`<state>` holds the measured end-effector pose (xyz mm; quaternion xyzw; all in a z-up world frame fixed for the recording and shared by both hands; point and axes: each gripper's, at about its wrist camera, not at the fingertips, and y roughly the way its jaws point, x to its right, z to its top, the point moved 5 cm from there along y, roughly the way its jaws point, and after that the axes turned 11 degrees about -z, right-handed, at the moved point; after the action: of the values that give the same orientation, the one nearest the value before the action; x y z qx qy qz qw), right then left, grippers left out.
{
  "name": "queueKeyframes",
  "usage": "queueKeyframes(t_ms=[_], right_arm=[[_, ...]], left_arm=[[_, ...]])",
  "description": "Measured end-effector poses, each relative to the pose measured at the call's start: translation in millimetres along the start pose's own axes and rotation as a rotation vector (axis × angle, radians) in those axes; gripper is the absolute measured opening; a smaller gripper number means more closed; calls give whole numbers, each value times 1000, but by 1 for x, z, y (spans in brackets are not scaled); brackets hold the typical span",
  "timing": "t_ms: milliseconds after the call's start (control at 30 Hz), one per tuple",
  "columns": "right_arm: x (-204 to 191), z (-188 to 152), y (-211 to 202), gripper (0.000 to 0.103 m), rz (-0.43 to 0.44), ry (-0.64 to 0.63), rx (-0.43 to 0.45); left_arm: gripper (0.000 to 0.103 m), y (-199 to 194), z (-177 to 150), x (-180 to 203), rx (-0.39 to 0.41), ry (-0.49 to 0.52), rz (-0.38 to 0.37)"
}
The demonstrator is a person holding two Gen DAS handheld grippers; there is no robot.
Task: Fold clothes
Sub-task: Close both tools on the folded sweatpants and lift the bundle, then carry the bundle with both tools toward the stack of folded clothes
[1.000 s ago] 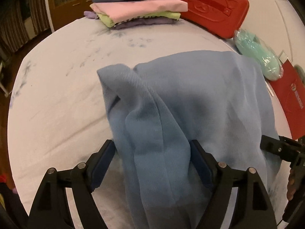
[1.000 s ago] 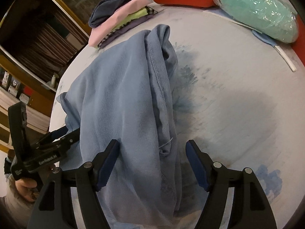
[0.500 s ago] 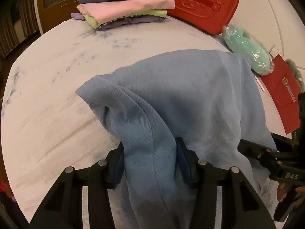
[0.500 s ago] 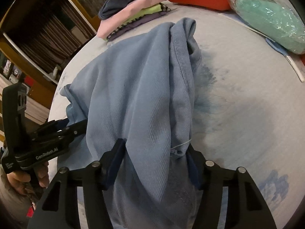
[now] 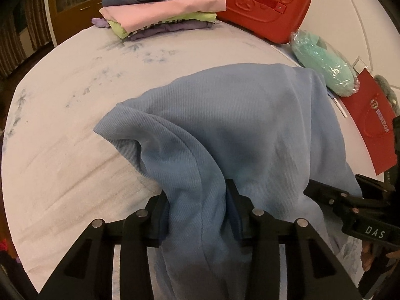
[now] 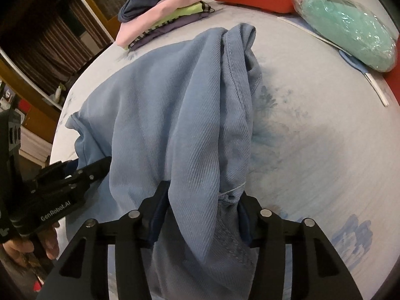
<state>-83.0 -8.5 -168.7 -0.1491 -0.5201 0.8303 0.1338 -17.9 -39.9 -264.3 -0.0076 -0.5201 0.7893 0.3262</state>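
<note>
The light blue ribbed cotton garment (image 5: pixel 240 130) lies bunched on the white bed sheet with faint blue floral print (image 5: pixel 75 115), its near edge lifted off the sheet by both tools. The left gripper (image 5: pixel 197 212) has its 2 dark blue pads pressed in on a thick fold of hemmed fabric, which hangs down between the black fingers (image 5: pixel 160 215). The right gripper (image 6: pixel 200 212) likewise pinches a gathered fold with a stitched seam; cloth fills the whole gap between its jaws. In the left wrist view the right gripper's tool shows at the right edge, just beside the garment; in the right wrist view the left tool, lettered "GenRobot.AI", shows at the left, touching the cloth.

At the far side of the sheet sits a stack of folded clothes (image 5: pixel 160 12), with a dark blue piece on top, then pink, lime green and purple. Just right of it rests a red moulded plastic case (image 5: pixel 260 5). Nearer on the right lies a mint green item in clear plastic wrap (image 5: pixel 322 65), next to a red paper bag with printed lettering (image 5: pixel 375 125).
</note>
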Motion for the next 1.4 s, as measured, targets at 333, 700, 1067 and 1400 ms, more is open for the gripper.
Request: queueKeyframes(t_ms=[333,700,1067,1400], right_arm=[[-8,-4,-3,33,1,-13,13],[-4,-5,-2,34,40,11,17],[-19,-10,-19,20,44,6,62],[-24,2,-103,18,105,58,233]], left_arm=[[29,-1,-4,5,36,10,20],[33,-1,-4,6,56,14,-1],[15,-15,-2,16,51,68,-42],[15,-101,42,52,155,206,-98]])
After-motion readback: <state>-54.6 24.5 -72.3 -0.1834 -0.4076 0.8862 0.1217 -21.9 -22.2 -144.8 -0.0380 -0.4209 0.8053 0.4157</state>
